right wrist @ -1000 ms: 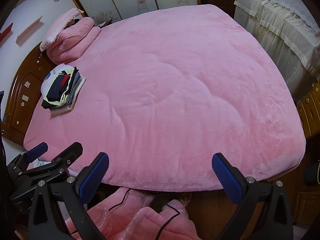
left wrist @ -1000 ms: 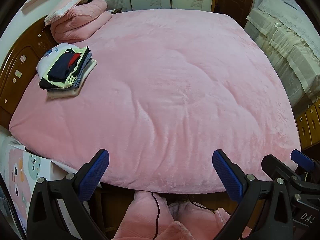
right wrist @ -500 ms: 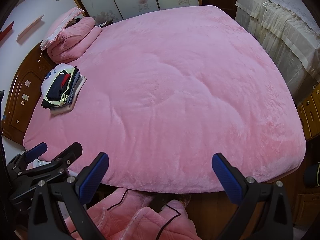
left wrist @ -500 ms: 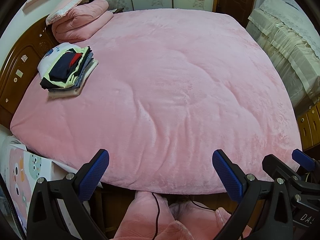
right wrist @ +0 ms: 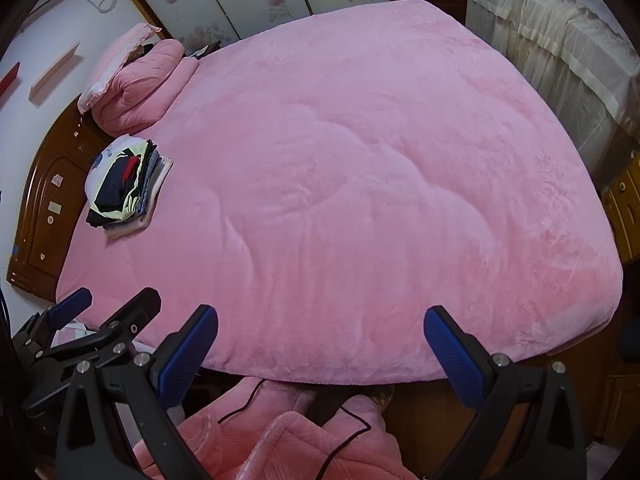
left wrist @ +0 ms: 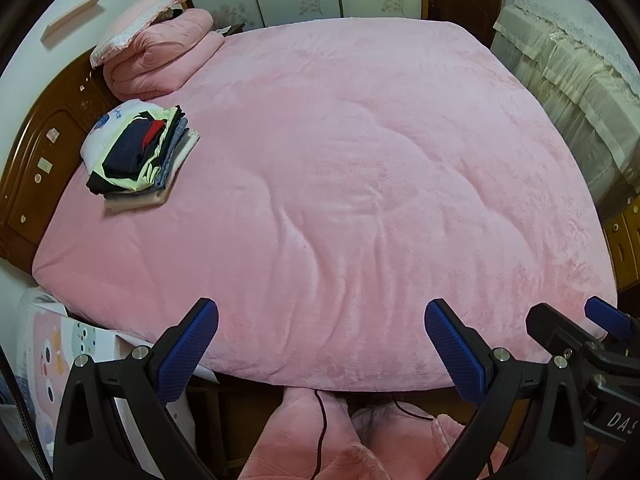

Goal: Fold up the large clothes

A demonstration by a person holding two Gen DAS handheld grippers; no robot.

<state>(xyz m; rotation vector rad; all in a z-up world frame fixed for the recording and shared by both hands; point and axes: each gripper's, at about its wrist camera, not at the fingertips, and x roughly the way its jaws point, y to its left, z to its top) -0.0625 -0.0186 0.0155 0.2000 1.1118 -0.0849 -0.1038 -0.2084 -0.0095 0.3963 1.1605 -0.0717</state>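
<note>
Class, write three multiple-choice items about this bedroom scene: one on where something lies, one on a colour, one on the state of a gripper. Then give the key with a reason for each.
1. Where does the stack of folded clothes lie?
A. Near the wooden headboard
B. At the bed's near edge
C. On the floor

2. What colour is the blanket covering the bed?
A. Blue
B. Pink
C. Green

3. What state is the left gripper in?
A. Shut on a shirt
B. Shut on nothing
C. Open, holding nothing

Key:
1 A, the stack sits on the blanket close to the headboard, beside the rolled pink quilt.
2 B, the whole cover is pink in both views.
3 C, its blue fingers stand wide apart with nothing between them.
</note>
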